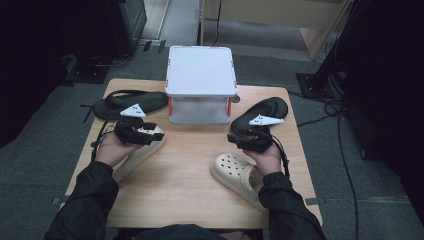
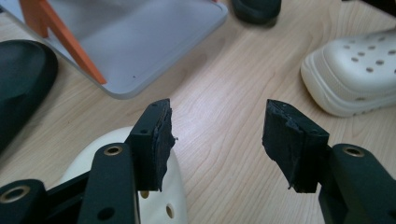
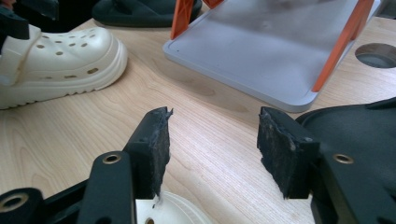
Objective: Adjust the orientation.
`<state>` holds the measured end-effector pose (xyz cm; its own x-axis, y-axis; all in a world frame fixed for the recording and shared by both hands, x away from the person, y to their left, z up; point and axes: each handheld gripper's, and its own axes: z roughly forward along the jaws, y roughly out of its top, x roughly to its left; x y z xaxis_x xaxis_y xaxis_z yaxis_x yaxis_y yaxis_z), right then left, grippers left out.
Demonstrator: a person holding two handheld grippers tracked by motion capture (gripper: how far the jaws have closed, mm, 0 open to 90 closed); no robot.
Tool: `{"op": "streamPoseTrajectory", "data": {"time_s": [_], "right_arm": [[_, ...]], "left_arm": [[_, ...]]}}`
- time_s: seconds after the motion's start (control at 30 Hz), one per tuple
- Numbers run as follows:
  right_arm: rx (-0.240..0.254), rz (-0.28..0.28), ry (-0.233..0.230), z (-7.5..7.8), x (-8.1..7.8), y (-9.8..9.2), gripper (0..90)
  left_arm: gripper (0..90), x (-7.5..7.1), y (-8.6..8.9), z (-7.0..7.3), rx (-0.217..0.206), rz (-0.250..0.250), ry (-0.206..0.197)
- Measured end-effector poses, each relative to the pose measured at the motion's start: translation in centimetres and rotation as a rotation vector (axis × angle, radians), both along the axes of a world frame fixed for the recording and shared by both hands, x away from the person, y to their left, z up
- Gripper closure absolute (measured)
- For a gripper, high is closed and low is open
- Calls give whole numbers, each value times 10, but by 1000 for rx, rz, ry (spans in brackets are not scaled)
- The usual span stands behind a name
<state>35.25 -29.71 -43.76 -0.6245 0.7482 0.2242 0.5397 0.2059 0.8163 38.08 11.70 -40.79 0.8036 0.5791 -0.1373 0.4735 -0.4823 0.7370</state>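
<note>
Two cream clogs and two black sandals lie on a wooden table [image 1: 190, 165] around a grey shelf with orange posts [image 1: 201, 85]. My left gripper [image 1: 150, 134] hovers over the left clog [image 1: 145, 152], with open jaws and nothing between them. In the left gripper view the gripper [image 2: 217, 126] stands above bare wood, and that clog [image 2: 159, 205] lies under its left jaw. My right gripper [image 1: 236, 139] is open too, between the right sandal [image 1: 260, 114] and the right clog [image 1: 235, 172]. The right gripper [image 3: 212, 135] holds nothing, with the sandal [image 3: 359, 135] by its right jaw.
The left black sandal [image 1: 130, 102] lies at the table's back left. The shelf's base plate [image 3: 261, 56] rests on the wood ahead of both grippers. A round hole [image 3: 376, 55] is cut in the table beside the shelf. Cables trail over the floor to the right.
</note>
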Motion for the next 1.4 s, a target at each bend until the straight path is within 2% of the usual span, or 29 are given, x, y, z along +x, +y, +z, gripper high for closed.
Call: {"op": "streamPoseTrajectory", "data": {"time_s": [0.03,0.13,0.3,0.53,0.67,0.7,0.73,0.83,1.0,1.03,1.13,1.3,1.4], "right_arm": [[6,0,6,0,0,0,457],[20,-2,26,-1,-1,-2,467],[38,9,47,1,-3,1,480],[-23,23,20,4,-6,8,469],[-52,20,40,10,-6,12,460],[-60,15,35,12,-7,13,451],[-65,12,11,13,-6,14,447],[-52,15,3,13,-6,16,446],[-74,47,-9,11,-3,24,447],[-101,62,-25,11,-2,28,447],[-105,70,-30,12,-1,30,447],[-58,83,-34,15,0,33,451],[-47,93,-32,18,1,36,453]], "left_arm": [[424,0,4,-2,-24,21,-10],[427,-2,6,-1,-14,27,-33],[414,-3,12,0,-20,35,-49],[404,-5,21,1,-25,44,-45],[401,-7,27,2,-24,56,-47],[400,-8,29,2,-25,61,-47],[399,-8,30,2,-20,62,-48],[398,-11,36,4,-20,74,-50],[398,-16,48,5,-24,101,-50],[396,-17,51,5,-24,105,-50],[395,-20,58,5,-24,117,-52],[394,-25,68,4,-24,137,-47],[393,-27,75,2,-30,150,-45]]}}
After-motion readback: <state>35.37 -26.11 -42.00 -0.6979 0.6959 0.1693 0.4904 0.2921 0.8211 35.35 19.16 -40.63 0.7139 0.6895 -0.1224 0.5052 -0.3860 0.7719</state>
